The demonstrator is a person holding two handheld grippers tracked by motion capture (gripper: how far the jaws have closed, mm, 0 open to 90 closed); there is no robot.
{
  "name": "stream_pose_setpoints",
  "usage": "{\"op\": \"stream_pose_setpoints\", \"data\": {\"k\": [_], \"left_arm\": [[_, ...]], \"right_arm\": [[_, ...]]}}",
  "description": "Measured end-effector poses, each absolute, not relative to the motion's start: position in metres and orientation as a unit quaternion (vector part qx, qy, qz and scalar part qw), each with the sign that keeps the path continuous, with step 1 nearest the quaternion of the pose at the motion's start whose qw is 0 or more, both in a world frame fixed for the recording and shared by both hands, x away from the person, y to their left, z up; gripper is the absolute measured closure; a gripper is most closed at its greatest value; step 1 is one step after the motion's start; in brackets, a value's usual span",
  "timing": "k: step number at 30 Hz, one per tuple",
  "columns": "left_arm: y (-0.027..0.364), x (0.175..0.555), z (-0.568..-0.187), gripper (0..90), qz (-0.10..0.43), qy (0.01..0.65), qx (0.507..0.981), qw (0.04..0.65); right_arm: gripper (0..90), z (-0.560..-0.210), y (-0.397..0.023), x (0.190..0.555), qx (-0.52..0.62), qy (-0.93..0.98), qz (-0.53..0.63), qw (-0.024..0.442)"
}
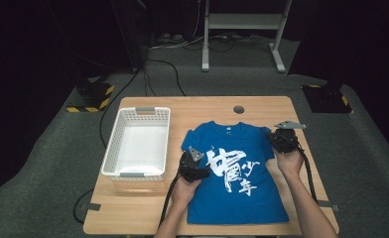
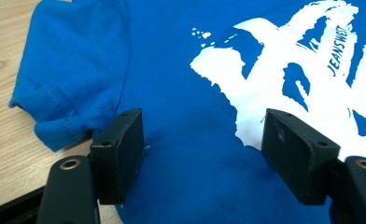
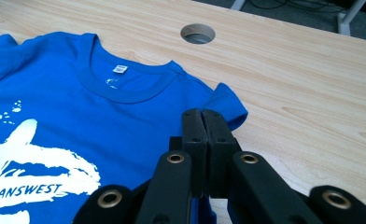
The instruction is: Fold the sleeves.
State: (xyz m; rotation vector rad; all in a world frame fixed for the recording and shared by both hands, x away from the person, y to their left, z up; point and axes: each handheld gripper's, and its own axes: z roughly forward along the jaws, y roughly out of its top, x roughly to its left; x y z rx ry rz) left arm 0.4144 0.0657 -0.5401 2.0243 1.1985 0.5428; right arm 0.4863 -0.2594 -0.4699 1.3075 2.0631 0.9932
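Observation:
A blue T-shirt (image 1: 237, 173) with a white print lies flat, front up, on the wooden table (image 1: 133, 213), collar toward the far edge. My left gripper (image 1: 195, 166) is open at the shirt's left side. In the left gripper view its jaws (image 2: 202, 140) stand wide apart over the cloth (image 2: 195, 93), beside the crumpled left sleeve (image 2: 64, 98). My right gripper (image 1: 282, 140) sits at the shirt's right sleeve. In the right gripper view (image 3: 202, 114) its pads are pressed together on the edge of that sleeve (image 3: 228, 105), with blue cloth showing under them.
A white slotted basket (image 1: 110, 148) stands on the table left of the shirt, close to my left hand. A round cable hole (image 1: 238, 109) sits near the far edge behind the collar. Bare wood lies right of the shirt (image 3: 312, 93).

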Motion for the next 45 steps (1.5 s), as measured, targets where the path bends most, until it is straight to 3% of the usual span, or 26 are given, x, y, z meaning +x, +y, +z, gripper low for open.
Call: {"op": "stream_pose_setpoints", "data": {"k": [45], "left_arm": [[0.066, 0.415, -0.540, 29.4, 0.210, 0.465, 0.783, 0.355]], "right_arm": [[88.9, -0.479, -0.217, 0.496, 0.449, 0.781, 0.382, 0.208]]}}
